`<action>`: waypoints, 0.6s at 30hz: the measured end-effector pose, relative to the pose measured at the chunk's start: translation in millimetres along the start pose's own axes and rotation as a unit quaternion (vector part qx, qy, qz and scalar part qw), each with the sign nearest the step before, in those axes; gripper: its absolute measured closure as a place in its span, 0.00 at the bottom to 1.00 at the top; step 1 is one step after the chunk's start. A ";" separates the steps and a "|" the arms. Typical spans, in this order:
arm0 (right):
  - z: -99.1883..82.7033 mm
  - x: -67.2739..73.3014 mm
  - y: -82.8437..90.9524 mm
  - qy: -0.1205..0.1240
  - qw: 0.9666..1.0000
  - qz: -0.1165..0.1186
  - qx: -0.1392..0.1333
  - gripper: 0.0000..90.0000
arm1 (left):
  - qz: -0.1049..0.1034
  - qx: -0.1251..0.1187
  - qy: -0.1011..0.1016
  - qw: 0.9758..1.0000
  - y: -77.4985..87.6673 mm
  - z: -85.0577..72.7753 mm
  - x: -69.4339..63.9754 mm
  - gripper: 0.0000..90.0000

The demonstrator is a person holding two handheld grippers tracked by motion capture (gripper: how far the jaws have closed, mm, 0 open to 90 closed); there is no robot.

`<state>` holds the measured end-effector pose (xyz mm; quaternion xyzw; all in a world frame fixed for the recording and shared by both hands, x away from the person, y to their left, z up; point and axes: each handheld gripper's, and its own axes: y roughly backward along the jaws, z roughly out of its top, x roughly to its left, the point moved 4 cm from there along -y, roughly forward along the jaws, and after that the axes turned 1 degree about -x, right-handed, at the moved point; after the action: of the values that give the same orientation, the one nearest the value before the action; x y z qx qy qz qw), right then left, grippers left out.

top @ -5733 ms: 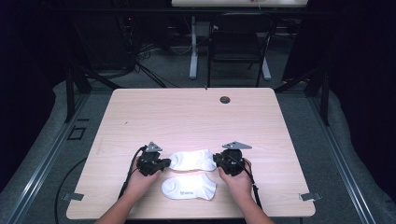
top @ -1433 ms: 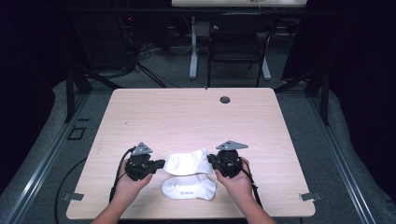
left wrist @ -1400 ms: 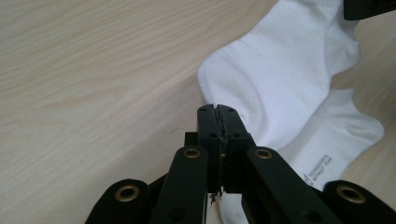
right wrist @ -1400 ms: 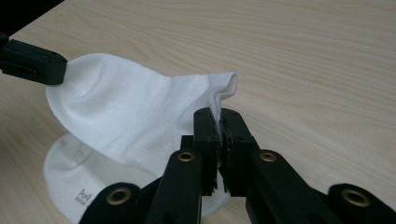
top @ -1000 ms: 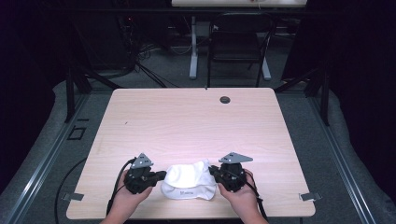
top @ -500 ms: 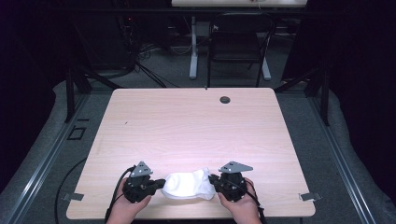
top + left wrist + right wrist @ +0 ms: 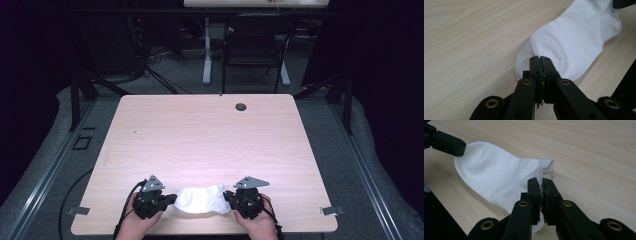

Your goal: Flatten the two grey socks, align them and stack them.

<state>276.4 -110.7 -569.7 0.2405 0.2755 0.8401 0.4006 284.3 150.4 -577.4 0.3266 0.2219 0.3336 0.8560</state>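
Note:
A white sock [image 7: 200,199] lies stretched sideways near the table's front edge, between the two grippers. It covers a second white sock, whose edge [image 7: 521,63] peeks out beneath it in the left gripper view. My left gripper [image 7: 173,199] is shut on the sock's toe end [image 7: 574,37], its jaws pressed together at the tip [image 7: 540,63]. My right gripper [image 7: 226,196] is shut on the cuff end, with fabric pinched between its jaws [image 7: 540,184]. In the right gripper view the sock [image 7: 496,177] runs away to the left gripper [image 7: 447,142].
The light wooden table [image 7: 210,140] has a round cable hole [image 7: 241,106] at its far edge. A black chair [image 7: 255,50] and cables stand on the floor beyond it. The table's front edge is just under the hands.
Both grippers have pulled the upper sock toward the front edge and brought it down over the second sock, which lay separately before.

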 end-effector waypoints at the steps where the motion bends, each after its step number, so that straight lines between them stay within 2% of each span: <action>1: -0.5 0.2 -0.9 -0.001 1.000 0.001 0.002 0.95 | 0.000 0.001 0.002 1.000 -0.3 -0.3 -0.1 0.99; 13: -1.8 -1.9 -7.2 0.002 1.000 -0.002 0.008 0.95 | 0.003 0.013 0.004 1.000 -9.0 -3.5 3.4 0.99; 18: -4.0 -4.9 -10.8 0.001 1.000 -0.006 0.016 0.95 | 0.004 0.025 0.004 1.000 -13.6 -6.6 4.1 0.99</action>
<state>282.5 -110.0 -580.6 0.2440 0.2904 0.8338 0.4011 288.9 148.4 -592.2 0.3474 0.2321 0.3326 0.8455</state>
